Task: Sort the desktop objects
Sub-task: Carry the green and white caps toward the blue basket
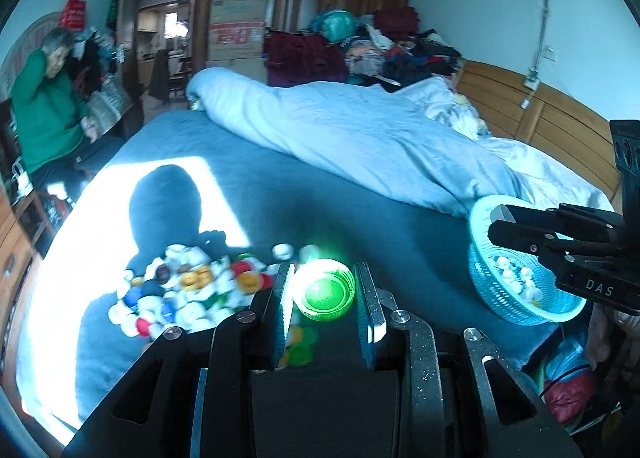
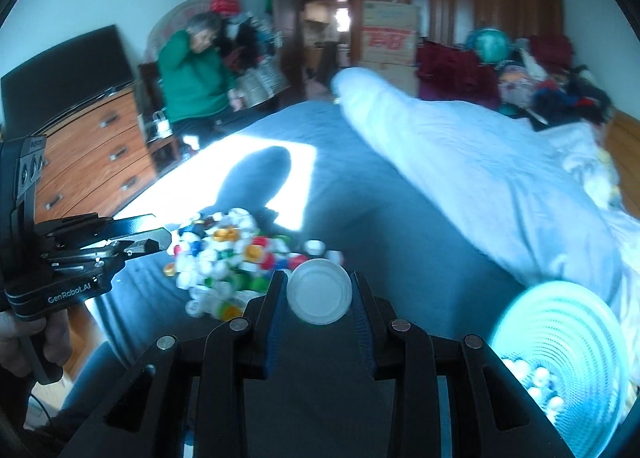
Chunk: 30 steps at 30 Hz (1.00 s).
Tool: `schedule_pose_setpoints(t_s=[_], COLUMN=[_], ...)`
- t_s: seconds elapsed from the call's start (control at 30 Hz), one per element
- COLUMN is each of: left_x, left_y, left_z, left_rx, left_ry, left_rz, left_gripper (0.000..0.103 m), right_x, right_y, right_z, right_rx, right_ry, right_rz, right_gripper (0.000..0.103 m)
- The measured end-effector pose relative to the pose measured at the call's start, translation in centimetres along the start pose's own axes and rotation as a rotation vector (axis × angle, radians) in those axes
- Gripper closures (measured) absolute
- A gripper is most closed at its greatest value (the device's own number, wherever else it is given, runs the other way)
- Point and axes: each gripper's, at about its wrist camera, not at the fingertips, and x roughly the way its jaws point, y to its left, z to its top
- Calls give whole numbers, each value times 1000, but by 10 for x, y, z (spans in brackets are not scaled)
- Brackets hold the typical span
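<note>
Beside the cap pile [image 1: 188, 290], a green cap [image 1: 326, 290] is gripped in the left claw [image 1: 325, 290] and a white cap [image 2: 319, 284] in the right claw [image 2: 319, 286], seemingly for colour sorting, whites into the turquoise basket [image 2: 560, 338].

A green cap [image 1: 325, 290] and a white cap [image 2: 319, 286] sit pinched above the mixed cap pile [image 1: 188, 290].

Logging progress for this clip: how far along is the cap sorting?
Partly done: the teal basket already holds white caps. In hand: the left tongs grip a green cap, the right tongs a white cap. Left: a large mixed cap pile on the bed.
</note>
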Motion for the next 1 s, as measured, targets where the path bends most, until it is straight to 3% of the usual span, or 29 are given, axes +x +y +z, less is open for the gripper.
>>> schedule_pose_setpoints(t_s=[0.67, 0.83, 1.0], left_x=[67, 85, 111], left_y=[-225, -271, -309], left_z=[62, 67, 70], left_rx=[254, 321, 363], left_ry=[68, 117, 215], left_rz=[-254, -308, -370], left_gripper=[78, 78, 78], right_x=[-88, -86, -78], right_y=[-184, -219, -244], right_z=[-54, -68, -83], right_rx=[239, 273, 309], right_ry=[1, 65, 121], right_rz=[-267, -285, -271], right_gripper=[69, 69, 69])
